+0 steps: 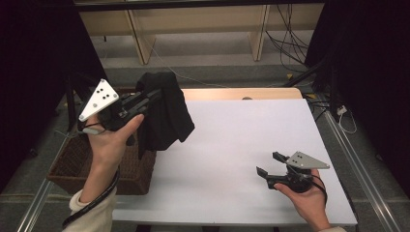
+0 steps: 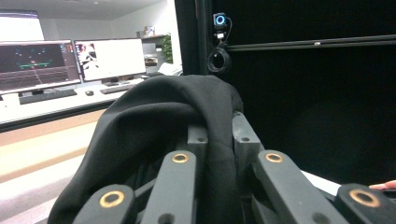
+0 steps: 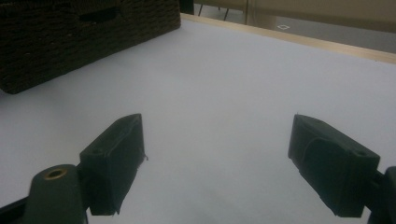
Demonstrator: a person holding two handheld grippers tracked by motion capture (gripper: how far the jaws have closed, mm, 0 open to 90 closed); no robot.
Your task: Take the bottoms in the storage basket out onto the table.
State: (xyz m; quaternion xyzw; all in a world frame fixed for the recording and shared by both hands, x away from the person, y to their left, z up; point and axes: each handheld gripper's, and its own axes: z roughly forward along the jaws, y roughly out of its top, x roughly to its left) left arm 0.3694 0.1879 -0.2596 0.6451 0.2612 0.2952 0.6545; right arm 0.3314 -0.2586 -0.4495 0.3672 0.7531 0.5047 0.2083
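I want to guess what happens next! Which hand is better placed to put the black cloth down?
Probably the left. Its tongs are shut on the black cloth, hanging by the wicker basket. The right tongs rest open over the white table, holding nothing.

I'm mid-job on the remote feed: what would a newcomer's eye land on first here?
The black cloth hanging from the raised left gripper above the wicker basket at the table's left edge. Next, the right gripper, jaws open, resting low over the white table near its front right.
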